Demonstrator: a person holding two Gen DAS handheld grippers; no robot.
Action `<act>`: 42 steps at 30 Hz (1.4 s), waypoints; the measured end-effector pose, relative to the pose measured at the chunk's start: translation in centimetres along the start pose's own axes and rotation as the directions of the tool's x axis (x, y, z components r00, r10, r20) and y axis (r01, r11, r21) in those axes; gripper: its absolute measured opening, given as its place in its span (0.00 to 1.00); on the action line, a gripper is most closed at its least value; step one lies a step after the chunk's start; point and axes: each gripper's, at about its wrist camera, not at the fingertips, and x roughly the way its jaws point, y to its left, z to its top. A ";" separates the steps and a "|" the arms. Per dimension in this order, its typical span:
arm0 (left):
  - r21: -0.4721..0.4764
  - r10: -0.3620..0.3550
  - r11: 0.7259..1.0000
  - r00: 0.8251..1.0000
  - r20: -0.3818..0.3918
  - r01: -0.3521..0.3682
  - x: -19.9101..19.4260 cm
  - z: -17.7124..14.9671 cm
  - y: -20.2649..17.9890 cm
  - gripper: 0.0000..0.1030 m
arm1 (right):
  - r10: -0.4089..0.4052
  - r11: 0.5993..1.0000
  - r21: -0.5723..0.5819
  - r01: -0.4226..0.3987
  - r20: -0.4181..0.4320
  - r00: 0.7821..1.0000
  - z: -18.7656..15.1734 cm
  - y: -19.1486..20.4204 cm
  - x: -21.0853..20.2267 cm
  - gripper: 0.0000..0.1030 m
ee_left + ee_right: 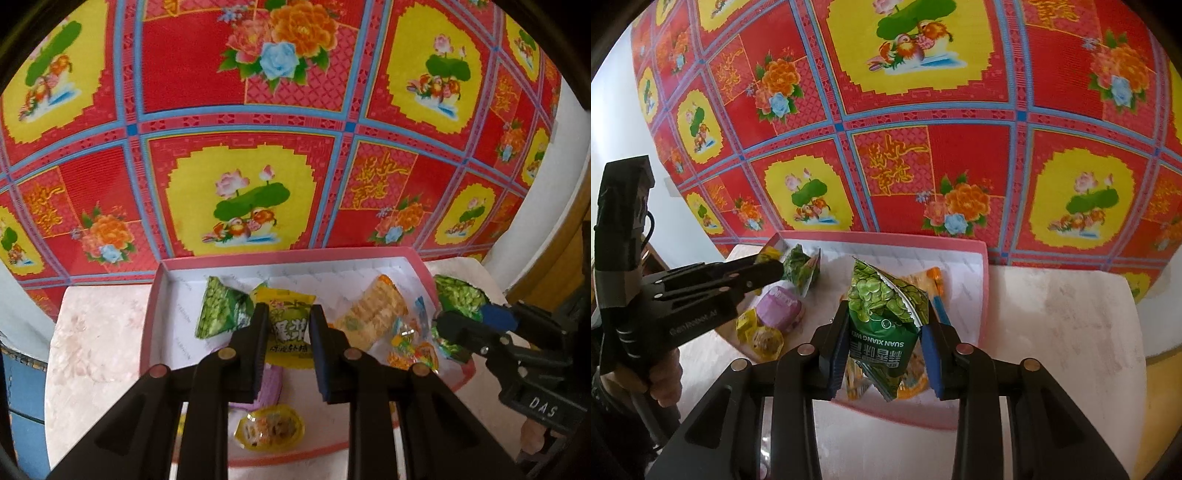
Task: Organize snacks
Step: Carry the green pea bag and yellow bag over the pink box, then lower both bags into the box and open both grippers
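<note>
The light, crinkly green pea packet (886, 325) is pinched at its belly by the right tool (884, 360) above the pink box (984, 295) (left tool (286, 334) clamps a yellow sachet (286, 328)), its slippery foil best gripped mid-body.

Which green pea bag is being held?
The green pea bag clamped in the right gripper; the other pea bag lies loose in the pink box.

My left gripper (285, 334) sits lower centre of its frame, jaws pinched narrow, while my right gripper (886, 354), lower centre of its own view, stays off fully closed.
</note>
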 end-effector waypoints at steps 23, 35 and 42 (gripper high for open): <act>0.015 0.026 1.000 1.000 -0.011 -0.026 5.5 1.5 -0.9 0.22 | 0.018 1.000 -0.003 -0.018 -0.021 1.000 2.3 -0.6 5.8 0.35; -0.010 0.031 0.999 0.999 -0.034 -0.032 7.7 0.8 -0.8 0.23 | 0.010 1.000 -0.008 -0.010 -0.042 0.999 2.3 -0.5 7.7 0.35; -0.010 0.038 0.999 0.999 -0.025 -0.038 8.4 0.1 -0.3 0.23 | 0.015 1.000 0.008 -0.015 -0.032 0.999 2.3 -0.7 7.9 0.35</act>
